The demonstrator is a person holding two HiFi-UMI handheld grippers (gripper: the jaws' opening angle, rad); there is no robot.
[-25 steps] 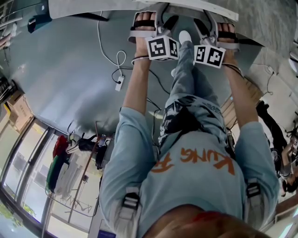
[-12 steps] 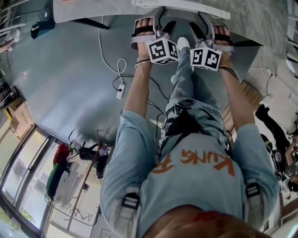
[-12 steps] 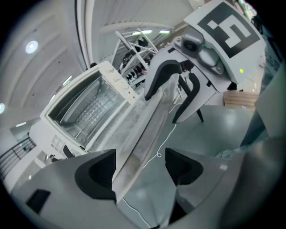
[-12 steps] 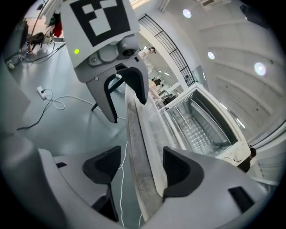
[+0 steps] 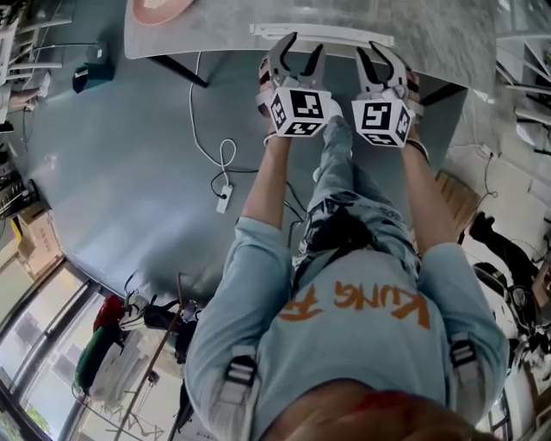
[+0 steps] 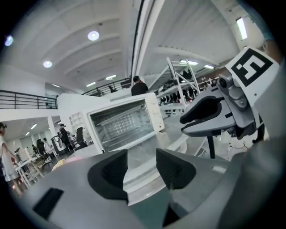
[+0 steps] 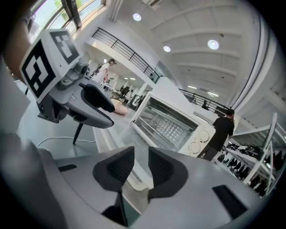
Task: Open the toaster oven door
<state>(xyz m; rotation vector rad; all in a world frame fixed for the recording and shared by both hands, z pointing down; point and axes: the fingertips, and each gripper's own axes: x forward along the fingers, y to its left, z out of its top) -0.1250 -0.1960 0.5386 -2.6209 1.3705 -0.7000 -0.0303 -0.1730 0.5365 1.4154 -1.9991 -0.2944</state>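
Grey floor [image 5: 120, 164], white cable [image 5: 225, 181], round ceiling lights [image 6: 93, 35]

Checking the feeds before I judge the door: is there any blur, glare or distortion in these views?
Left gripper view: the toaster oven is sharp, fisheye bends the ceiling beams, and the corners are black. Right gripper view: same fisheye bend, bright ceiling lights, rack inside the oven readable. Head view: evenly lit, with the table sharp.

**Surroundings: Table, Floor, Background**

A pink plate [image 5: 159, 9] lies near the left end of the grey table [image 5: 215, 39]. A white cable [image 5: 225, 155] loops across the grey floor [image 5: 103, 146] to a small white power strip [image 5: 223, 202]. Cardboard boxes [image 5: 39, 245] stand at the left edge. A person in black [image 7: 220, 132] stands in the background under round ceiling lights [image 7: 212, 44].
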